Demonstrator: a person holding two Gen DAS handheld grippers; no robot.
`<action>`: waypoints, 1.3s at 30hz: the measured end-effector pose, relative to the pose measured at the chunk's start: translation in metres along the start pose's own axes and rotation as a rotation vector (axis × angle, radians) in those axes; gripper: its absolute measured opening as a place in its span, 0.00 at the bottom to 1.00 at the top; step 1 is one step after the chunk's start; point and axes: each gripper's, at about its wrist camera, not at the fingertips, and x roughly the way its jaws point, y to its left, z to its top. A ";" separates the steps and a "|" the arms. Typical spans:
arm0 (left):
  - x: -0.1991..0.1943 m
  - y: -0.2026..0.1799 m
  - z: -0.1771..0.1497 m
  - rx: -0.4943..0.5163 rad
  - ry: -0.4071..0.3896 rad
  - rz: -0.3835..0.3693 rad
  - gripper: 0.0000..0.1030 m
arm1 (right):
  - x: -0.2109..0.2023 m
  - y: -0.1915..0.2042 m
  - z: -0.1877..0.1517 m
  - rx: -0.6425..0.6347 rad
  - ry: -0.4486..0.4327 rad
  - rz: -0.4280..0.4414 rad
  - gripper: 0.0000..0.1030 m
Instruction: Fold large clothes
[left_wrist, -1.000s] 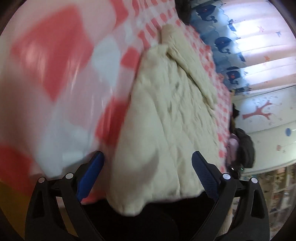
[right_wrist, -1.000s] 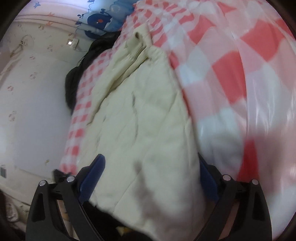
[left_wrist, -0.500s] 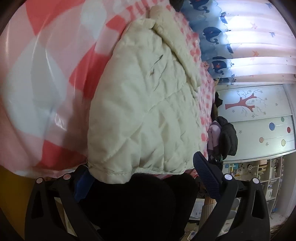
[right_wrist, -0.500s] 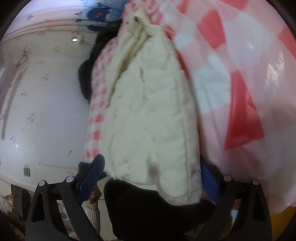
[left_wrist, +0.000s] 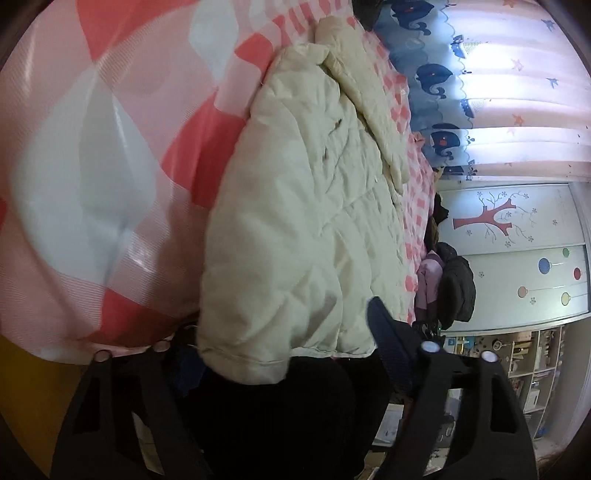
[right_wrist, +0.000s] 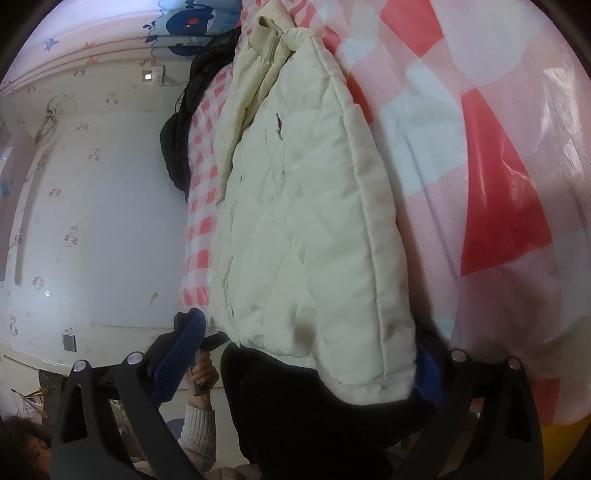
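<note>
Left claw (left_wrist: 284, 354): my jaws are closing with the jacket (left_wrist: 295, 229) hem between them. Right pad is in view at lower centre-right, beside the hem; I cannot tell whether it touches. Left pad is hidden behind the hanging hem corner. No pinch visible.

Right claw (right_wrist: 306, 354): my jaws are opening, set wide, the hem between them. Left pad stands clear at lower left, apart from the cloth. Right pad mostly hidden behind the hem's lower right corner. No grip seen.

Below the hem in both views, something dark fills the bottom centre; cannot identify it.

In the right view, a hand (right_wrist: 203, 373) in a knit sleeve shows at lower left, just behind the left pad.

Jacket: cream, quilted, lying lengthwise on the checked sheet (left_wrist: 110, 147), running from the claws up to top centre, near hem overhanging the bed edge. Its ribbed cuff (right_wrist: 264, 33) lies at the far end.

Far: whale curtain (left_wrist: 461, 74) at upper right of the left view; tree-decorated cupboard (left_wrist: 517, 251) at right; dark garments (left_wrist: 456, 284) hanging beside it.
</note>
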 end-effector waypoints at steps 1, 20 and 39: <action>-0.001 0.000 0.000 -0.009 -0.011 -0.013 0.65 | 0.000 0.000 -0.001 0.000 -0.003 0.000 0.93; 0.005 -0.013 0.004 0.009 -0.037 0.086 0.15 | 0.008 0.001 -0.006 0.013 0.033 0.001 0.93; -0.092 -0.108 -0.040 0.225 -0.158 -0.080 0.00 | -0.058 0.109 -0.055 -0.268 -0.180 0.233 0.07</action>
